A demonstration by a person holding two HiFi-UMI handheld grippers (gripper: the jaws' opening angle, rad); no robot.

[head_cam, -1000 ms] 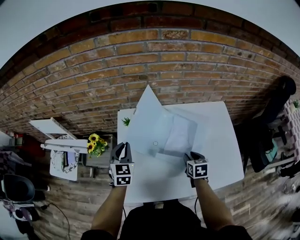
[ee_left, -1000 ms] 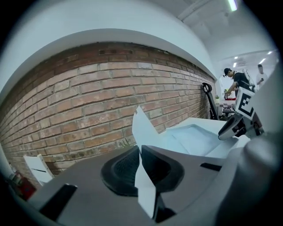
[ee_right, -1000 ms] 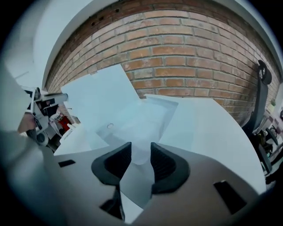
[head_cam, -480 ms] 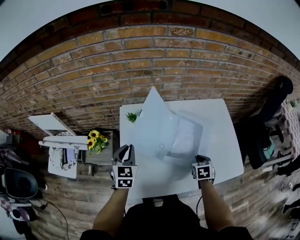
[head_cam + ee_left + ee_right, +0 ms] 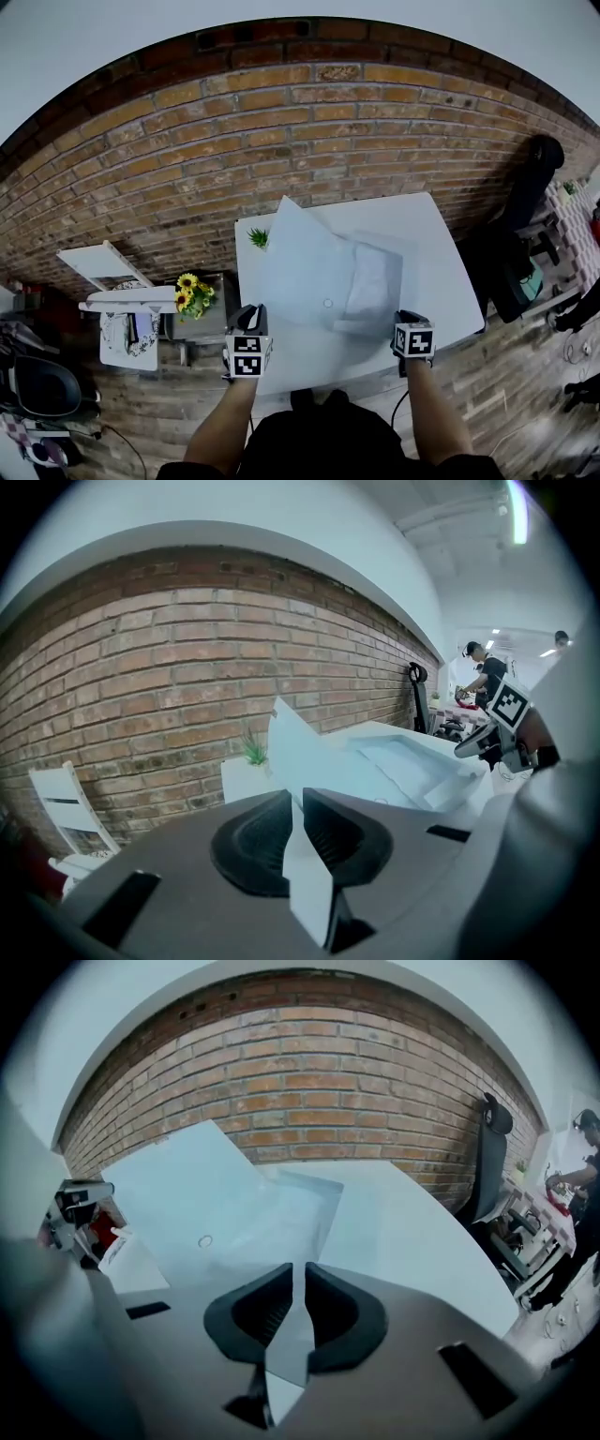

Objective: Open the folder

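A translucent pale-blue folder (image 5: 319, 272) lies on the white table (image 5: 431, 248). One cover stands raised, its corner high over the far edge. A round snap (image 5: 327, 303) sits on the lower layer. My left gripper (image 5: 253, 310) is at the folder's near left corner. In the left gripper view its jaws (image 5: 292, 794) are shut on a thin edge of the cover (image 5: 281, 733). My right gripper (image 5: 404, 318) is at the near right corner, its jaws (image 5: 298, 1267) shut on the folder's (image 5: 206, 1199) edge. Each gripper shows in the other's view: right (image 5: 495, 735), left (image 5: 80, 1199).
A small green plant (image 5: 256, 238) stands at the table's far left corner by the brick wall. Left of the table are yellow flowers (image 5: 191, 290) and a white folding chair (image 5: 103, 262). A black office chair (image 5: 536, 183) stands at the right. People (image 5: 487, 672) work far off.
Both grippers have drawn back toward the table's near edge and moved apart. The folder has slid nearer with them, and its raised cover leans lower.
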